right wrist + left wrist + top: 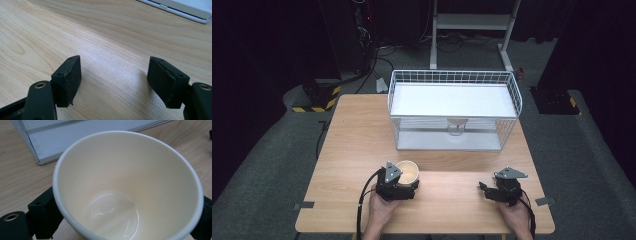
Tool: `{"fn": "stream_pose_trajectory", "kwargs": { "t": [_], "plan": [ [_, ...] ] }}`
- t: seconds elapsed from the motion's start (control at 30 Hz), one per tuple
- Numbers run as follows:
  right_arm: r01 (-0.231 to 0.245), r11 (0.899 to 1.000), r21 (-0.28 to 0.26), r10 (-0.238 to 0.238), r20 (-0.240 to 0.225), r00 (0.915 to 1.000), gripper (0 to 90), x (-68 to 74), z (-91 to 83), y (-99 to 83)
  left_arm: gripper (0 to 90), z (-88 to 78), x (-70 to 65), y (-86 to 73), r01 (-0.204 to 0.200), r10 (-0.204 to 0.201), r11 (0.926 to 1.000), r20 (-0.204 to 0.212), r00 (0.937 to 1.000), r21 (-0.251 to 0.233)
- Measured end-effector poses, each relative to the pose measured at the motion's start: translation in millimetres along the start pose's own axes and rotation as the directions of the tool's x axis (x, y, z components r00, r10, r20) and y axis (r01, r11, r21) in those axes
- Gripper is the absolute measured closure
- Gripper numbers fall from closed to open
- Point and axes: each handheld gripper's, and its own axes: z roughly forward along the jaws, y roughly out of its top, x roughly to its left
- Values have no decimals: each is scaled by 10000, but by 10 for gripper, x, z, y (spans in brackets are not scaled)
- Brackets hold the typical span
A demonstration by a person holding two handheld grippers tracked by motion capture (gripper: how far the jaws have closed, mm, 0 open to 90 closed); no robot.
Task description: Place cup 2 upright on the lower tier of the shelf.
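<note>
**Inspector:** Dark room all round, grey carpeted floor [267,165], cables trailing at the back, a white metal stand [472,22] beyond the far edge. Wooden surface [357,130], light grain, in the middle.

**Assistant:** Largest item on it?

**Inspector:** White wire basket [454,107], two levels, at the far centre. A small clear object sits at the front of its lower level; too small to identify. In the left gripper view a corner of the basket's base lies just beyond the cup.

**Assistant:** Next in size?

**Inspector:** Left gripper [404,186], held in the person's left hand [379,210] at the near left of the surface, cable trailing back. Right gripper [486,190], held in the right hand [517,215] at the near right, well apart from the left one.

**Assistant:** State of the jaws?

**Inspector:** On the left, the black jaws stand either side of a cream paper cup [407,171]. In the left gripper view the cup [130,187] sits between them, mouth toward the camera, empty, with the jaws against its outer wall low on both sides: gripping the cup. On the right, the right gripper [113,75] has its jaws parted with bare wood between them, holding nothing.

**Assistant:** Position of the cup?

**Inspector:** Near left of the surface, in front of the basket and clear of it, well apart from the right gripper.
</note>
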Motion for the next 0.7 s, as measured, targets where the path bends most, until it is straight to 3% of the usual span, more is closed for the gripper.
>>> {"fn": "stream_pose_trajectory", "kwargs": {
  "t": [0.13,0.43,0.7],
  "plan": [
    [0,10000,3,0,2,10000,279,0,0,0,79,12,-6,-1,6,-6,10000,-8,10000,-41],
    [18,10000,-4,-18,12,10000,279,1,-1,0,87,19,-50,-19,-63,46,9993,-438,9990,-375],
    [14,10000,-5,-14,8,10000,278,1,0,0,89,4,-45,5,-103,84,9991,-476,9988,-399]
  ]
}}
